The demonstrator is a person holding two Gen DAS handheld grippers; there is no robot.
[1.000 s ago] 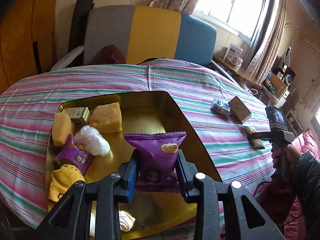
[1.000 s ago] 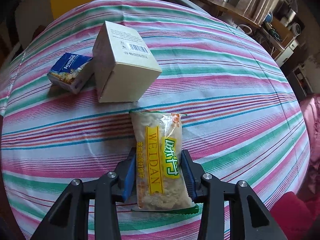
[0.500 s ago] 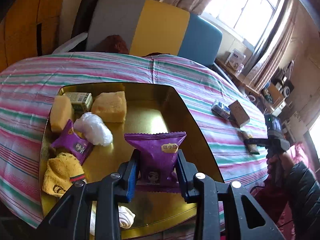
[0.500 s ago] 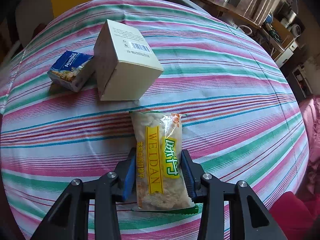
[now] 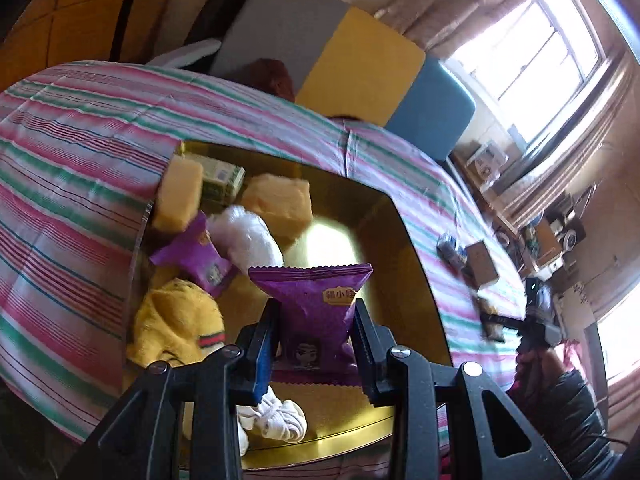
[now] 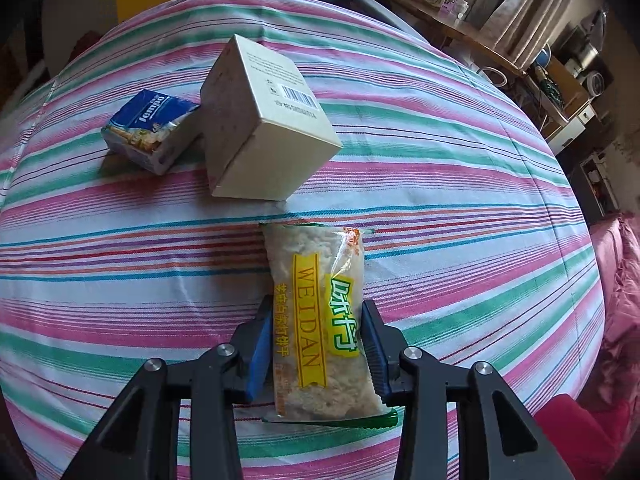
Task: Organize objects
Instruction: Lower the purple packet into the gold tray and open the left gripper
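Observation:
My left gripper (image 5: 314, 320) is shut on a purple snack packet (image 5: 312, 304) and holds it above the gold tray (image 5: 416, 272). The tray holds two yellow sponges (image 5: 178, 194), a small green box (image 5: 222, 178), a white fluffy item (image 5: 248, 240), a second purple packet (image 5: 196, 260), a yellow sock (image 5: 176, 328) and a white sock (image 5: 276, 416). My right gripper (image 6: 316, 332) is shut on a clear cracker packet with a yellow label (image 6: 316, 312), low over the striped tablecloth (image 6: 440, 200). It also shows in the left wrist view (image 5: 536, 320).
A beige carton (image 6: 264, 124) and a blue tissue pack (image 6: 150, 132) lie on the table just beyond the cracker packet. A grey, yellow and blue sofa back (image 5: 360, 68) stands behind the table. Cluttered shelves (image 6: 560, 72) stand at the far right.
My left gripper has tilted and swung left with the purple packet, so the tray looks rotated. The right gripper rose slightly with the cracker packet.

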